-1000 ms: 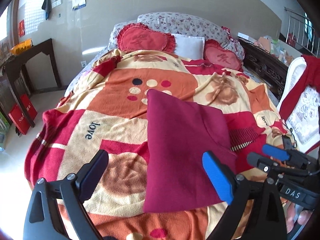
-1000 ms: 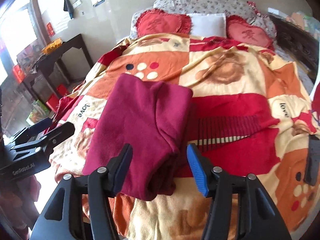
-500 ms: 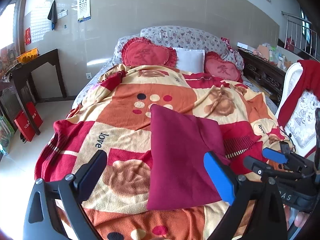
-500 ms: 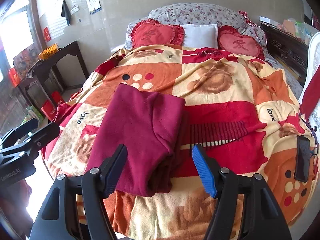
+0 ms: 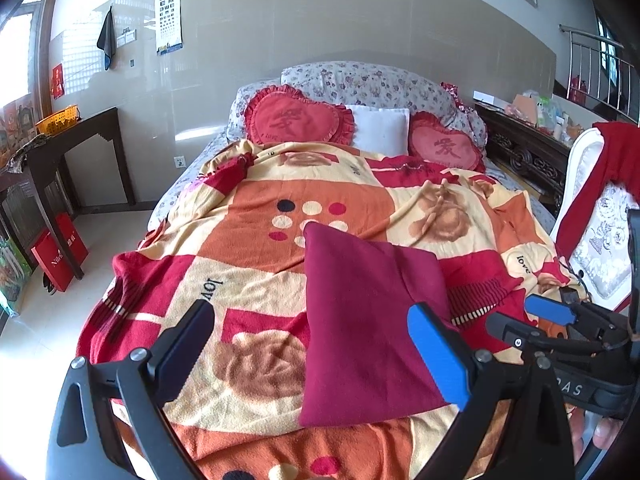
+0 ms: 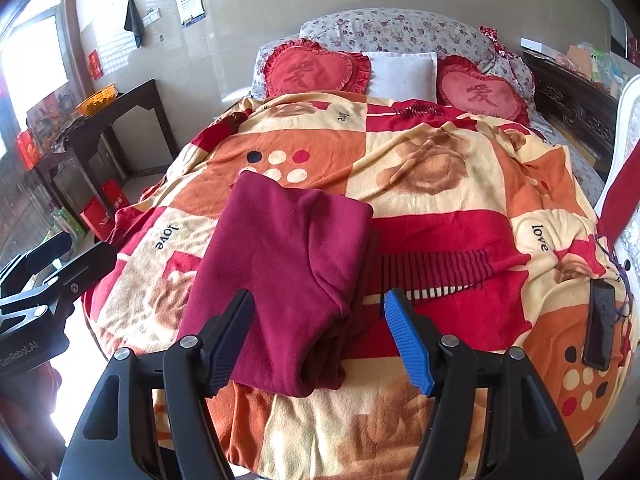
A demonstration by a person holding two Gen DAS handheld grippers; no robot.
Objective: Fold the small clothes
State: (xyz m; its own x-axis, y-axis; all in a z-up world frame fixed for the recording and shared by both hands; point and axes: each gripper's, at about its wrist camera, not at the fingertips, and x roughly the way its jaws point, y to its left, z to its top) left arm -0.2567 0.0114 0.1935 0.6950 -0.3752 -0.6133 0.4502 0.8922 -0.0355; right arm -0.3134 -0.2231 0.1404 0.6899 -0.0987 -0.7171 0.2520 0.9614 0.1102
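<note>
The folded maroon garment lies flat on the patterned blanket near the foot of the bed, its far corner touching the blanket's dotted patch.

The left gripper hangs above the garment's near edge with its fingers spread wide; nothing is between them and neither pad touches the cloth.

The right gripper hovers over the garment's near right corner. Its fingers have just been opening and now stand well apart, clear of the cloth, with the thick folded edge showing in the gap below them.

A dark phone lies on the blanket near the bed's right edge, well apart from the garment. Two heart cushions rest against the pillows at the head.
</note>
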